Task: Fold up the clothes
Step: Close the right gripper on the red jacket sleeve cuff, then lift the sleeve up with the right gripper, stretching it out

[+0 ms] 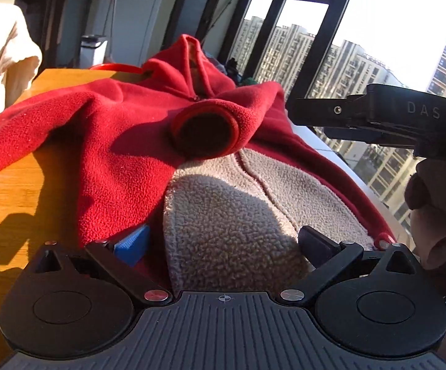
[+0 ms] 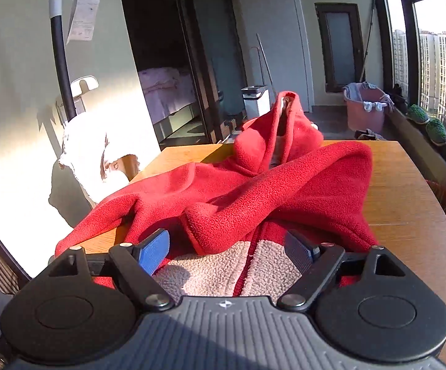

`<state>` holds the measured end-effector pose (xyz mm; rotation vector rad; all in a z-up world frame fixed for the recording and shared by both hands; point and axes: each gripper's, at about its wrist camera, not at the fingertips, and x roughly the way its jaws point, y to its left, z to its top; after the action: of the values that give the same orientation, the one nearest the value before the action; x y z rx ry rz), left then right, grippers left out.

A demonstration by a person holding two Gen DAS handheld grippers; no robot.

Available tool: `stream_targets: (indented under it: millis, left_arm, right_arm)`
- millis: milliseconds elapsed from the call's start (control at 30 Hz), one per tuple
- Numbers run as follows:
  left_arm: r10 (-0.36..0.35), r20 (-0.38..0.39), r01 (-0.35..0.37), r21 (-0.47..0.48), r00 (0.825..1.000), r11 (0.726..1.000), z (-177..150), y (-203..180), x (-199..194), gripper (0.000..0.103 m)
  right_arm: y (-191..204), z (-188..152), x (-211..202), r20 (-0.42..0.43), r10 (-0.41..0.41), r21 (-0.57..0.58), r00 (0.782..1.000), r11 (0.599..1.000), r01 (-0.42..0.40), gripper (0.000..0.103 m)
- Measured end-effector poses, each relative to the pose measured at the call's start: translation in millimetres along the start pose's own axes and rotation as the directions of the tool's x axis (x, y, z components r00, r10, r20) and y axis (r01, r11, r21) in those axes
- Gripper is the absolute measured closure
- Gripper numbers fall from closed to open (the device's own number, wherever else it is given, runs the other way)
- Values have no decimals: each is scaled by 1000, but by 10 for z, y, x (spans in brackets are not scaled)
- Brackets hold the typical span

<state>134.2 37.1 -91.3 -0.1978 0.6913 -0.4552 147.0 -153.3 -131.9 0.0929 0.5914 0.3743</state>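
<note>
A red fleece hooded jacket (image 1: 115,129) lies on its back on the wooden table (image 1: 4,203), front open so the beige lining (image 1: 229,212) shows. Its hood (image 2: 284,126) stands up at the far end. One sleeve is folded across the chest, its cuff (image 1: 204,135) facing me. My left gripper (image 1: 223,243) is open over the hem, with lining heaped between its wide jaws. My right gripper (image 2: 226,251) is open too, its blue pads (image 2: 155,251) wide apart above the lining (image 2: 216,271). The right gripper's body (image 1: 377,117) and the hand (image 1: 432,215) holding it appear at the right.
A white cloth (image 2: 90,151) hangs over a chair left of the table. Beyond the table stand a white bin (image 2: 255,100) and a pink basin (image 2: 366,108) with laundry. A red basin (image 2: 445,200) sits low at the table's right edge. Tall windows (image 1: 361,30) run along the right.
</note>
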Motion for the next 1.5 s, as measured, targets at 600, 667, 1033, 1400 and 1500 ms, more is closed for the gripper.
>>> stream_targets:
  millis: [600, 667, 1033, 1400, 1500]
  left_arm:
    - [-67, 6, 67, -72, 998, 995, 200, 32, -57, 0]
    - [-99, 47, 101, -52, 994, 993, 332, -23, -114, 0]
    - [-67, 35, 68, -13, 997, 998, 228, 45, 375, 0]
    - [-68, 60, 70, -41, 996, 997, 209, 69, 361, 0]
    - [-79, 67, 82, -55, 995, 995, 206, 95, 357, 0]
  right_arm:
    - [-1158, 772, -356, 103, -396, 113, 913, 916, 385, 96]
    - [-1222, 939, -505, 173, -446, 80, 878, 895, 438, 96]
    - [-1518, 1504, -957, 284, -531, 125, 799, 846, 518, 96]
    - [-1091, 1695, -587, 276, -424, 68, 863, 904, 422, 96]
    - [-844, 1733, -453, 262, -336, 57, 905, 941, 333, 96]
